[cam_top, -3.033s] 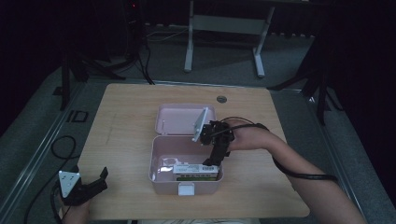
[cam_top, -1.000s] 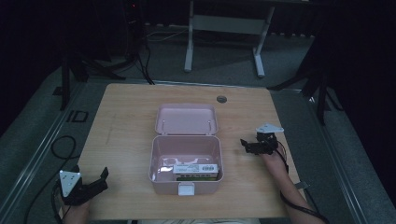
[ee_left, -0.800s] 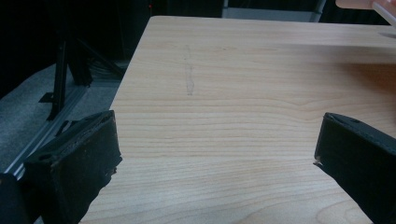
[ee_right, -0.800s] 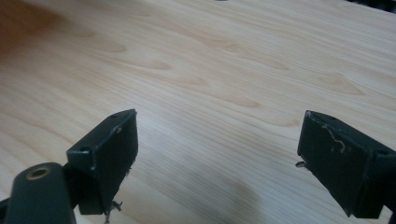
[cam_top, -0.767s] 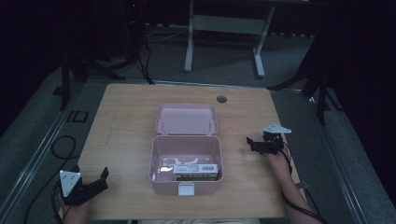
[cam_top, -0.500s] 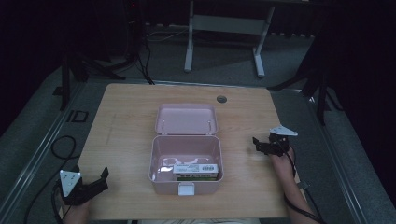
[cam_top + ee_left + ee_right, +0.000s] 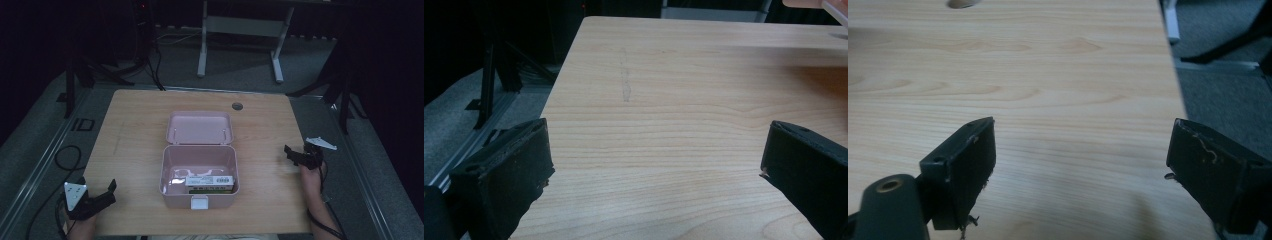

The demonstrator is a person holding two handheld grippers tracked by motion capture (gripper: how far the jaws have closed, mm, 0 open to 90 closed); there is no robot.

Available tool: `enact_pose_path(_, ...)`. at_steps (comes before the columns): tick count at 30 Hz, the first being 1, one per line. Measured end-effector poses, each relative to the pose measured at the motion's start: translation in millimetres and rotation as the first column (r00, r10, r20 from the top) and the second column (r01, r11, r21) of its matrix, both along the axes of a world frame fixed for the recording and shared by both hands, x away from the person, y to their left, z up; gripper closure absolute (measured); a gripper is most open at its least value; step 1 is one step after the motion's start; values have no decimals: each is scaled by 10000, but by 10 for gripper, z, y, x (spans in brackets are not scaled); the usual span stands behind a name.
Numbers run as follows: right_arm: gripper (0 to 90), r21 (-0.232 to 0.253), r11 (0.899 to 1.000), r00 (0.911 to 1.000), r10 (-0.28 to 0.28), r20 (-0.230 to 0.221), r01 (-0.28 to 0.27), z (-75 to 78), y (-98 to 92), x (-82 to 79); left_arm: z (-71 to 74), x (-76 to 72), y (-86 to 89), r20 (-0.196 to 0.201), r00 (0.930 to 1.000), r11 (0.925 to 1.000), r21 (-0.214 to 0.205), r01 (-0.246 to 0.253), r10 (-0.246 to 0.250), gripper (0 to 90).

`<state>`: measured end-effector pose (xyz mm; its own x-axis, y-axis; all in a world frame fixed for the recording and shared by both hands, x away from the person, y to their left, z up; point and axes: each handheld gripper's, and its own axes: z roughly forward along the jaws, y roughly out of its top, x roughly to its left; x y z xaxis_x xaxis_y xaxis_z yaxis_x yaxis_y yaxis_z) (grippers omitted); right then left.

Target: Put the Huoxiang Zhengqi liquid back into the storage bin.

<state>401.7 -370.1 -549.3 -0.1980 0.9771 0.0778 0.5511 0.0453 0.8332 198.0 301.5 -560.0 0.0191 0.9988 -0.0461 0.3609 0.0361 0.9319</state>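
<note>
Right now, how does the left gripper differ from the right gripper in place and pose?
The left gripper sits at the table's near left corner; the right gripper is at its right edge, farther up. The left one's jaws point right and away, the right one's toward the pink box. Both are open and hold nothing.

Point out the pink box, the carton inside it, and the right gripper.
pink box (image 7: 199, 200): high view, on its front wall by the latch.
carton (image 7: 210, 180): high view, on its white label.
right gripper (image 7: 291, 154): high view, between its open jaw tips.
</note>
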Motion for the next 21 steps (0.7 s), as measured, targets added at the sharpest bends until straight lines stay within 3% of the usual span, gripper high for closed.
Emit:
enact_pose_path(5,122,140,9974,9973,-715,192,713,-34,-69,-15,0,1,3,-2,10000,10000,-14,9,-9,3)
enact_pose_path(9,123,664,9959,9979,-620,183,607,-35,-106,-15,-1,0,2,5,10000,10000,-13,16,-16,2)
enact_pose_path(21,130,492,9970,9982,-597,30,595,-38,-83,-1,-1,0,2,-2,10000,10000,-13,35,-35,3)
